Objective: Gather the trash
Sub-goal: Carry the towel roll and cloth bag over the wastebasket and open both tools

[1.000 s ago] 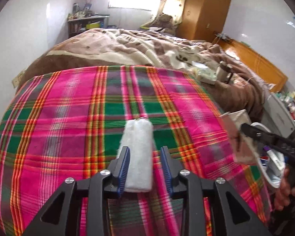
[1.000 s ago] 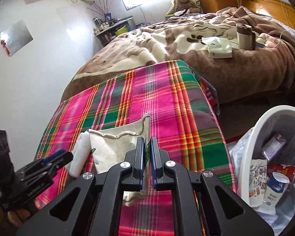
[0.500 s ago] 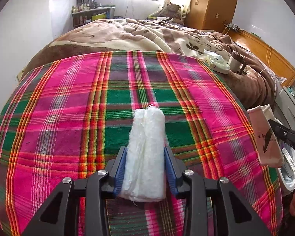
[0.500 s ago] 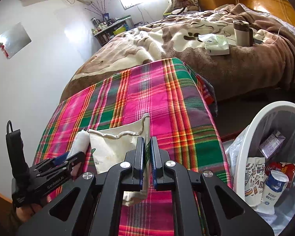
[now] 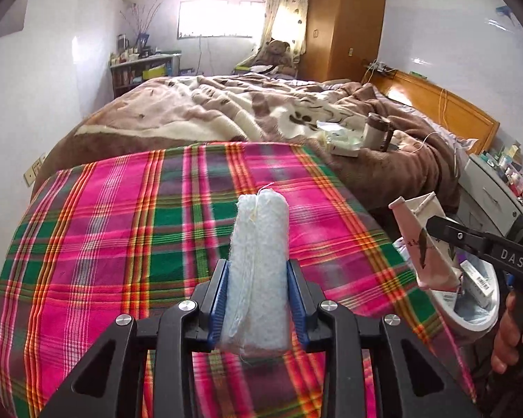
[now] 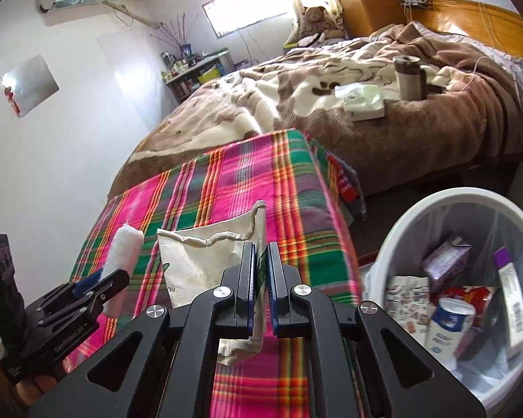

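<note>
The left gripper [image 5: 258,299] had its blue pads pressed against the sides of a white, fibrous roll of tissue-like material [image 5: 258,268], which stood lifted clear of the pink, green and orange plaid cloth [image 5: 129,237] covering the surface below. In the right wrist view the same roll [image 6: 123,264] stuck up from that gripper [image 6: 103,284] over the left part of the plaid cloth [image 6: 226,177].

The right gripper [image 6: 259,285] had its jaws pressed together on the edge of a crumpled cream paper bag with a little green print [image 6: 205,261], which hung above the plaid cloth's right half. Seen from the left wrist camera, the bag [image 5: 422,240] dangled from the right gripper [image 5: 436,224] just off the cloth's right edge, above a round white plastic trash bin [image 5: 470,324].

That bin [image 6: 394,230] stood on the floor beside the plaid cloth's right edge, lined with clear plastic and already holding cartons, wrappers and a small white bottle [image 6: 448,324]. A hand [image 5: 509,334] gripped the right gripper's handle.
</note>
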Demonstrator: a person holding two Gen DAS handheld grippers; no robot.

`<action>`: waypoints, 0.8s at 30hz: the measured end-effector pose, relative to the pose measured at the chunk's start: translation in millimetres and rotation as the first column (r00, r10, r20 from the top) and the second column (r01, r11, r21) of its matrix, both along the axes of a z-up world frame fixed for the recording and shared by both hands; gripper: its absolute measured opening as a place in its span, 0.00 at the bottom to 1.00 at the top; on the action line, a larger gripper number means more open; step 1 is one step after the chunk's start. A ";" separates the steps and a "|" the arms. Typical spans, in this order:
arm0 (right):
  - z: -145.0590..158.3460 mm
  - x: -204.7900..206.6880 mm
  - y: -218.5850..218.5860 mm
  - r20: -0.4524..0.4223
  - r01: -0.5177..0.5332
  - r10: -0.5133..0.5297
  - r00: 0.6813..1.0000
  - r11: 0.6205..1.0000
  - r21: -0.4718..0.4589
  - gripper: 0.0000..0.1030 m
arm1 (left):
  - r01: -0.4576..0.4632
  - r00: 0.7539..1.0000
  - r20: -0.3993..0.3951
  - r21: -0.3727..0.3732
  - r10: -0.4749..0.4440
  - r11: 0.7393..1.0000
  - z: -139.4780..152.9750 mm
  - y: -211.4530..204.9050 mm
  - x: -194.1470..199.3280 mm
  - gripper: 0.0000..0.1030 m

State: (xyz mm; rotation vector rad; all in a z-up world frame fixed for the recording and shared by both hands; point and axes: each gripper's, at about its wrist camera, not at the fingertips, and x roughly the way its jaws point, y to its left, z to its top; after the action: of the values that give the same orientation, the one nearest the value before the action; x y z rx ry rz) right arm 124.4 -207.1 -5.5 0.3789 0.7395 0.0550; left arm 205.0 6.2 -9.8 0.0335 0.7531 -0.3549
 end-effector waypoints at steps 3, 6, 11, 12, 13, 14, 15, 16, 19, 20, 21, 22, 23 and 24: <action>4.6 -9.0 -8.0 0.013 0.014 -0.014 1.000 1.000 -0.004 0.06 | 0.023 0.999 0.023 -0.010 -0.022 1.000 10.9 -12.0 -12.9 0.32; 8.6 -18.4 -18.2 0.025 0.029 -0.029 0.999 1.000 -0.002 0.06 | 0.038 0.999 0.038 -0.015 -0.037 0.999 17.6 -22.8 -25.9 0.32; 14.4 -37.0 -35.5 0.050 0.063 -0.063 0.997 0.998 -0.014 0.06 | 0.068 0.996 0.054 -0.032 -0.067 0.997 26.5 -40.4 -42.9 0.32; 15.0 -37.8 -38.6 0.051 0.068 -0.068 0.996 0.998 -0.014 0.06 | 0.074 0.996 0.057 -0.035 -0.072 0.997 27.9 -45.4 -46.0 0.32; 15.7 -41.1 -43.3 0.054 0.078 -0.077 0.996 0.997 -0.014 0.06 | 0.087 0.995 0.061 -0.038 -0.085 0.995 29.6 -51.7 -50.0 0.32; 16.5 -44.3 -46.8 0.058 0.086 -0.085 0.995 0.996 -0.017 0.06 | 0.098 0.994 0.062 -0.038 -0.095 0.994 30.6 -56.8 -51.7 0.32; 17.3 -47.8 -51.5 0.062 0.098 -0.097 0.993 0.995 -0.022 0.06 | 0.111 0.992 0.064 -0.037 -0.109 0.993 31.9 -64.1 -55.1 0.32; 17.8 -50.7 -56.6 0.064 0.110 -0.108 0.992 0.994 -0.028 0.06 | 0.120 0.991 0.067 -0.037 -0.117 0.992 32.6 -68.6 -57.4 0.32; 18.7 -60.8 -73.9 0.067 0.143 -0.141 0.988 0.989 -0.026 0.06 | 0.157 0.985 0.077 -0.041 -0.154 0.987 35.2 -89.8 -65.7 0.32; 18.7 -62.8 -78.9 0.066 0.153 -0.151 0.986 0.988 -0.026 0.06 | 0.168 0.983 0.079 -0.041 -0.164 0.985 34.9 -95.7 -67.5 0.32; 18.2 -64.8 -84.6 0.066 0.167 -0.165 0.984 0.986 -0.027 0.06 | 0.182 0.981 0.081 -0.041 -0.178 0.982 35.0 -103.9 -69.9 0.32; 17.5 -66.2 -89.9 0.065 0.179 -0.177 0.982 0.984 -0.027 0.06 | 0.191 0.979 0.081 -0.042 -0.187 0.981 34.8 -109.2 -71.4 0.32; 17.1 -67.6 -94.6 0.063 0.187 -0.185 0.981 0.982 -0.026 0.06 | 0.204 0.976 0.080 -0.041 -0.201 0.978 34.3 -116.5 -73.2 0.32; 16.3 -69.3 -99.7 0.060 0.195 -0.194 0.979 0.980 -0.026 0.06 | 0.214 0.974 0.080 -0.040 -0.210 0.976 33.8 -122.4 -74.8 0.32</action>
State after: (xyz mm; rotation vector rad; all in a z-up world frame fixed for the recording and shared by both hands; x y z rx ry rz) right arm 55.1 -306.8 10.8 0.4165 0.6428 -0.1297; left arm 130.2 -116.2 24.1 0.0814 0.6672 -0.5725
